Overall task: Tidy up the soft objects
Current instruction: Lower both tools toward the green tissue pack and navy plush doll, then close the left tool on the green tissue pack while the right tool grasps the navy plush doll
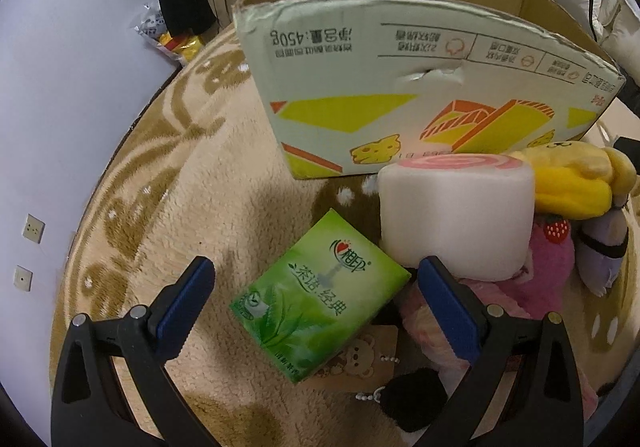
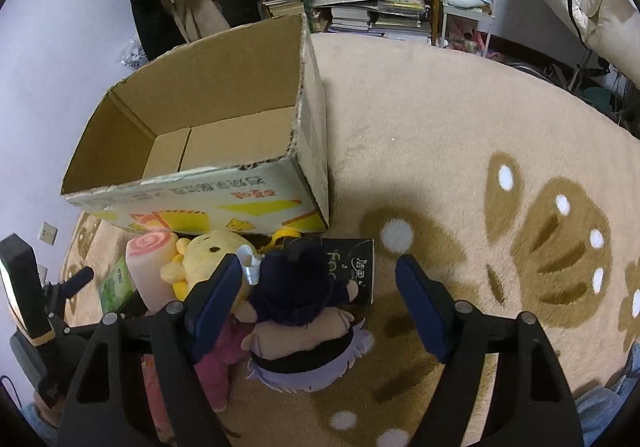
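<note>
Left wrist view: the left gripper (image 1: 312, 303) stands spread, its blue-padded fingers (image 1: 184, 303) on either side of a green rectangular tissue pack (image 1: 316, 299) without touching it. The pack lies flat on the beige fluffy rug with brown patterns (image 1: 168, 183). Just right of it stands a white foam roll with a pink swirl top (image 1: 456, 215), resting on a pink plush with a strawberry mark (image 1: 548, 259); a yellow plush toy (image 1: 572, 179) leans behind. Beyond them stands an open cardboard box with yellow print (image 1: 400, 95).

Right wrist view: the right gripper (image 2: 320, 299) is also spread, gripping nothing — between its fingers lies a dark-haired plush doll in purple clothes (image 2: 304, 311), partly over a black tissue pack (image 2: 360, 271). The box interior (image 2: 224, 139) shows only bare cardboard.
</note>
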`<state>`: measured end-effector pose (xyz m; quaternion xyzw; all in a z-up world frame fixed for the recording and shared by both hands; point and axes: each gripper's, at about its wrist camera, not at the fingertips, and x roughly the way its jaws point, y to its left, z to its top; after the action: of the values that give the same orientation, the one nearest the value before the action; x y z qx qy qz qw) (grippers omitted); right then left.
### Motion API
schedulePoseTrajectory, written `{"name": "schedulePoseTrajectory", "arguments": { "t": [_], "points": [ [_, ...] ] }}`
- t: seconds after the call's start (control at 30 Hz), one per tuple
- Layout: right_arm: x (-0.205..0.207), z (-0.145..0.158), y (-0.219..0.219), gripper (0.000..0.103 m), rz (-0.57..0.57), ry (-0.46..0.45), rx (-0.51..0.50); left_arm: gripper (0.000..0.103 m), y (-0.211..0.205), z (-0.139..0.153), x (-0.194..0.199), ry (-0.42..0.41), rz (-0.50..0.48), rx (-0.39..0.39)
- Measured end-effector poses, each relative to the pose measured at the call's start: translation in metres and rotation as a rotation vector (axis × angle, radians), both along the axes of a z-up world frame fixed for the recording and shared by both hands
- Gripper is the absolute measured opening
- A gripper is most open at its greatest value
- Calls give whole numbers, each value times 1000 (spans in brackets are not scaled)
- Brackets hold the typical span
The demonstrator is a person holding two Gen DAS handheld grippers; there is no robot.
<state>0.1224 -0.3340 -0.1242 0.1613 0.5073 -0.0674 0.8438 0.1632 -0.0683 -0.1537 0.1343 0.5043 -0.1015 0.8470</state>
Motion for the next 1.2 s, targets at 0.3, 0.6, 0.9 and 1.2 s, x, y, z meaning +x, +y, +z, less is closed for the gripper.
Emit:
{"name": "schedulePoseTrajectory", "arguments": {
  "t": [0.3,0.6,0.9,1.2],
  "points": [
    [8,-8,-4,72,12,24,20,100,13,-13,15,48,40,-49],
    [13,-16,-3,39,22,17,63,90,24,-21,23,85,83,-104],
    [10,-4,15,36,90,-21,16,89,32,-12,13,53,141,-72],
    [-5,26,18,36,102,-123,-16,89,37,11,-9,-36,157,-69]
  ]
}}
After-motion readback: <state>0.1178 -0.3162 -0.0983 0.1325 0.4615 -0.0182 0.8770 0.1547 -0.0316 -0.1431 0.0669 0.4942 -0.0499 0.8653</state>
